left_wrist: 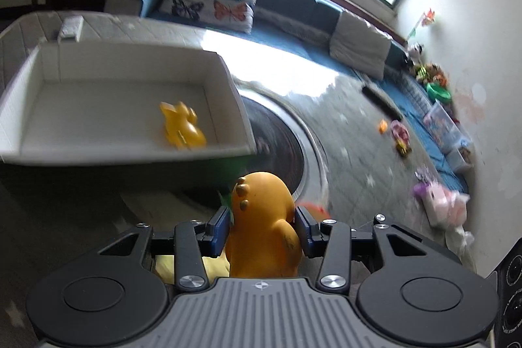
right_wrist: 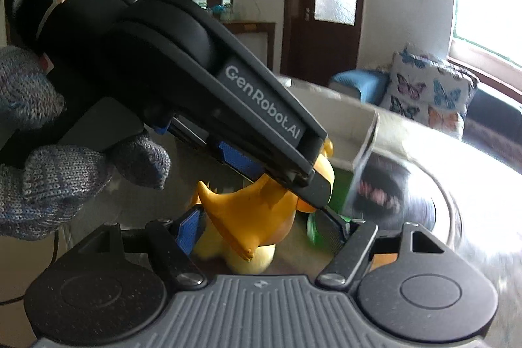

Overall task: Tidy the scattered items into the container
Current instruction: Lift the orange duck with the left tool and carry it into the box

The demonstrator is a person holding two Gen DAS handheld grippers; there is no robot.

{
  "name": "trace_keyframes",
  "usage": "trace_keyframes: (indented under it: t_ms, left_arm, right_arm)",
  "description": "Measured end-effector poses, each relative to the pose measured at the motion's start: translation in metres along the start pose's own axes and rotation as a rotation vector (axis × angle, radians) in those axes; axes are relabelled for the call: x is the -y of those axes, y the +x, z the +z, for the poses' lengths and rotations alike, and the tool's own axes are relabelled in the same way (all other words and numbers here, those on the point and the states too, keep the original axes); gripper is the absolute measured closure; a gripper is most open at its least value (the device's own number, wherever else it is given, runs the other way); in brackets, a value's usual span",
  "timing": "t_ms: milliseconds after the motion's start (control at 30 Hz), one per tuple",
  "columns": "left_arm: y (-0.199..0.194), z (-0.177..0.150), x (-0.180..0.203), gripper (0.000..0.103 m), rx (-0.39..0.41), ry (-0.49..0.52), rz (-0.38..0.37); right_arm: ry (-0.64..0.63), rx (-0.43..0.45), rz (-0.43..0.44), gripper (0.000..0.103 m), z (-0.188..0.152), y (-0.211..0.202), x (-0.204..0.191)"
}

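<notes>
Tongs: left (left_wrist: 263,225) clamped on smooth rubbery orange dinosaur (left_wrist: 264,227); right (right_wrist: 261,227) apart, flanking it.

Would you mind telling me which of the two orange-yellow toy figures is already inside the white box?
The smaller yellow toy lying on the white box floor; the bigger orange dinosaur figure is gripped in the left tool, outside the box.
</notes>
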State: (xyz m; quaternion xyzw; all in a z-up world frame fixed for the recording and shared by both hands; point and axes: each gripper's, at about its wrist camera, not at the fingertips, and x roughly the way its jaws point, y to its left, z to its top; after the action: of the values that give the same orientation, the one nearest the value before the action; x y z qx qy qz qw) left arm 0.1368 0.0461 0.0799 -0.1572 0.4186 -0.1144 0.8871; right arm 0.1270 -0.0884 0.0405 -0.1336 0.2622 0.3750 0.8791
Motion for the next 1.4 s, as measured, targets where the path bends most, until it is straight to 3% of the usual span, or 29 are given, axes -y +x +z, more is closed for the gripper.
trace_keyframes:
  t_ms: [233,600,933,1233,1400]
  left_arm:
    - [0.005,0.047,-0.024,0.058,0.05,-0.036,0.059]
    - [0.04,0.095,-0.075,0.058,0.04,-0.145,0.117]
    - [0.076,0.103,-0.112,0.058,-0.031,-0.221,0.202]
    - [0.098,0.098,-0.115,0.058,-0.092,-0.228,0.23]
    - [0.097,0.096,-0.113,0.058,-0.089,-0.222,0.235]
  right_arm:
    - [-0.017,0.02,0.015,0.028,0.039,0.036,0.007]
    - [0.035,0.008,0.023,0.027,0.058,0.084,0.033]
    - [0.096,0.002,0.017,0.027,0.049,0.089,0.053]
    - [0.116,0.004,0.014,0.027,0.046,0.091,0.063]
    - [0.122,-0.005,0.016,0.027,0.043,0.091,0.062]
